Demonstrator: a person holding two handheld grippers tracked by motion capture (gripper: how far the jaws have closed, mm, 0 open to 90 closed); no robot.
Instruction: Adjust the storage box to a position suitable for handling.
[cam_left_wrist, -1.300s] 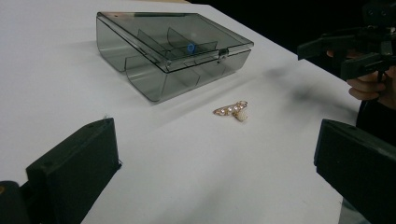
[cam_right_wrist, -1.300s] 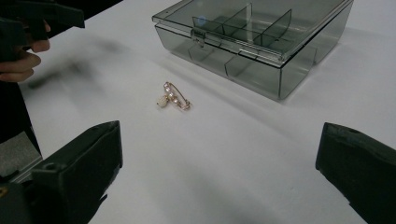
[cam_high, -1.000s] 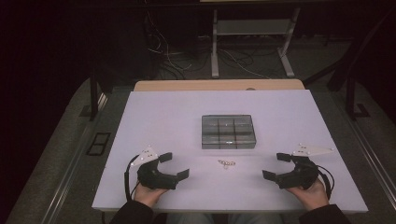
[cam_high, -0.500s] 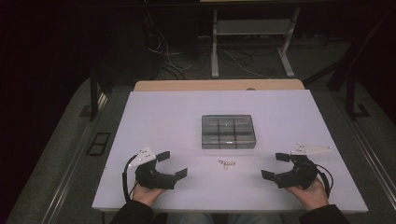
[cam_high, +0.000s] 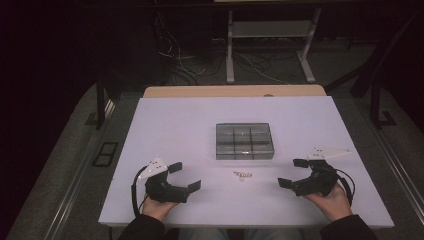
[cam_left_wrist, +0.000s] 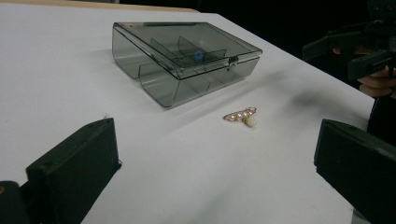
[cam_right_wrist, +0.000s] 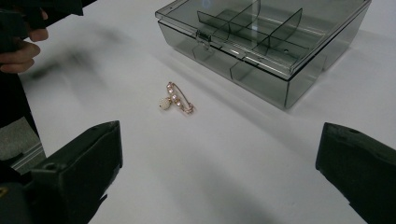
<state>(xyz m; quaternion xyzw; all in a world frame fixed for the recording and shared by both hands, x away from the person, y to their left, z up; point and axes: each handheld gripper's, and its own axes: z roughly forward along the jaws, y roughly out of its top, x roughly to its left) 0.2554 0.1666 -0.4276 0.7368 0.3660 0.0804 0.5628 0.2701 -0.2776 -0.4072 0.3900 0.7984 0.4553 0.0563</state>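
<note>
A smoky clear plastic box (cam_high: 245, 141) with several compartments sits lid-closed at the middle of the white table (cam_high: 175, 130); it also appears in the left gripper view (cam_left_wrist: 182, 58) and the right gripper view (cam_right_wrist: 266, 35). A small gold brooch with pearls (cam_high: 242, 175) lies in front of the box, seen close as the brooch (cam_left_wrist: 243, 115) and the brooch (cam_right_wrist: 176, 99). My left gripper (cam_high: 184, 176) rests open near the front left edge. My right gripper (cam_high: 292, 173) is open at the front right. Both are empty, flanking the brooch.
A tan board (cam_high: 235, 91) adjoins the table's far edge. Beyond it stand a metal stand's legs (cam_high: 267, 50) and loose cables (cam_high: 175, 55) on a dark floor. In the left gripper view the other gripper (cam_left_wrist: 364, 44) shows at the upper right.
Both grippers shifted only slightly near the front edge; the box and brooch have not moved.
</note>
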